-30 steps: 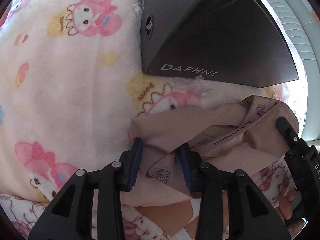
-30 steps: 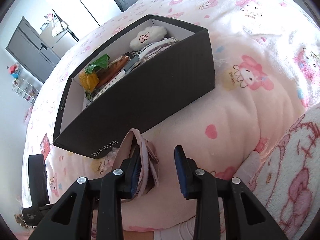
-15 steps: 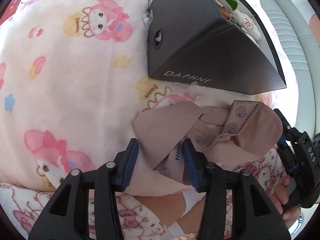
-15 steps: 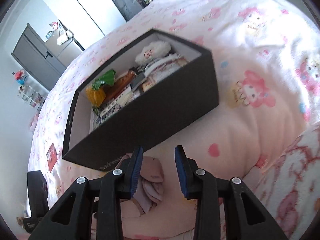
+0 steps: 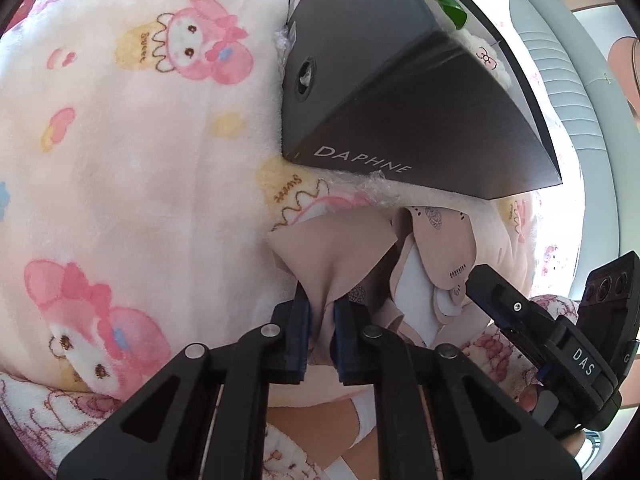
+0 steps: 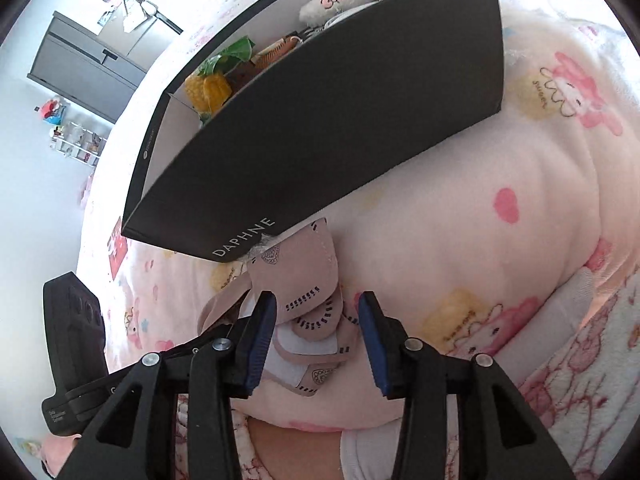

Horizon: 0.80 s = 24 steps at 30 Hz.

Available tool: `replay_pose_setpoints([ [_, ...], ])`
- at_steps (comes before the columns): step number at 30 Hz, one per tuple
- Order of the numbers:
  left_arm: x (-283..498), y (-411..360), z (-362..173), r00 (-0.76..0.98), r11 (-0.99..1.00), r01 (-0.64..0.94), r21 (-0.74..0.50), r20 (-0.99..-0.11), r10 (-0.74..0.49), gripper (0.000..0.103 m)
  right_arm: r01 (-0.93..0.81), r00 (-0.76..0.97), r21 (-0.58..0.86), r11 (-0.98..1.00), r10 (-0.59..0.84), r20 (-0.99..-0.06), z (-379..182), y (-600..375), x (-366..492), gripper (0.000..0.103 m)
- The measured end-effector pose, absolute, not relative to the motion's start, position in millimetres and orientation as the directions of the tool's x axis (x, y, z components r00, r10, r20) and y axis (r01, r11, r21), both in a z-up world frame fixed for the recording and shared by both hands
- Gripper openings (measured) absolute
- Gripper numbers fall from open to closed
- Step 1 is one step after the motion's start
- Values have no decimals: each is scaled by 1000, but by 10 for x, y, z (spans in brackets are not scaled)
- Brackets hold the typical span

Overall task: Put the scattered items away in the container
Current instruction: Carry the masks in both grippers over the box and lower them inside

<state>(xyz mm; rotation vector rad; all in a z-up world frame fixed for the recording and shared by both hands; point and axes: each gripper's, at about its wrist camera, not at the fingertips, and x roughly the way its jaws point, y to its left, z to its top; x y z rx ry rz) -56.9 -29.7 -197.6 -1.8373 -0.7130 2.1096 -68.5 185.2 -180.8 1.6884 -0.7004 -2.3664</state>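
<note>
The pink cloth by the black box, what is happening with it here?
A person is tidying a bed with a claw in each hand. The left claw is shut on the pink cloth, which lies on the blanket just in front of the black box. The right claw is open around the cloth's other end. The box already holds toys.

surface: pink cartoon-print fleece blanket [image 6: 460,216] across the bed | far left: grey cabinet [image 6: 86,66] against a pale wall [image 6: 24,176] | below it: white rack [image 6: 78,140] of small, blurred items | light: bright daylight | right: pale ribbed headboard [image 5: 560,60], possibly
</note>
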Motion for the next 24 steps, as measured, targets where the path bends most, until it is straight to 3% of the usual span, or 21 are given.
replay_pose_setpoints([
  [2,-444,-399,-1902,-197,-841,131,-524,-846,496,8,-158,-346,476,-865,-403,-847,-1845,1880,-716,48],
  [7,-370,-457,-1795,-232,-841,103,-532,-835,499,10,-185,-252,564,-805,-516,-819,-2048,1857,-759,48],
  [11,-401,-382,-1935,-193,-841,92,-533,-839,510,12,-42,-246,514,-857,-489,-837,-2032,1590,-765,49],
  [12,-383,-348,-1933,-193,-845,81,-528,-840,506,12,-9,-242,490,-872,-473,-847,-2028,1525,-759,46],
  [13,-375,-309,-1910,-200,-852,67,-519,-843,499,10,11,-240,481,-877,-469,-850,-2012,1482,-745,27],
  [16,-338,-246,-1766,-246,-867,13,-498,-842,480,9,55,-276,476,-878,-472,-838,-1866,1444,-702,15],
  [24,-360,-371,-1067,-350,-848,-107,-519,-779,521,9,133,-436,490,-862,-494,-752,-1154,1628,-691,13],
])
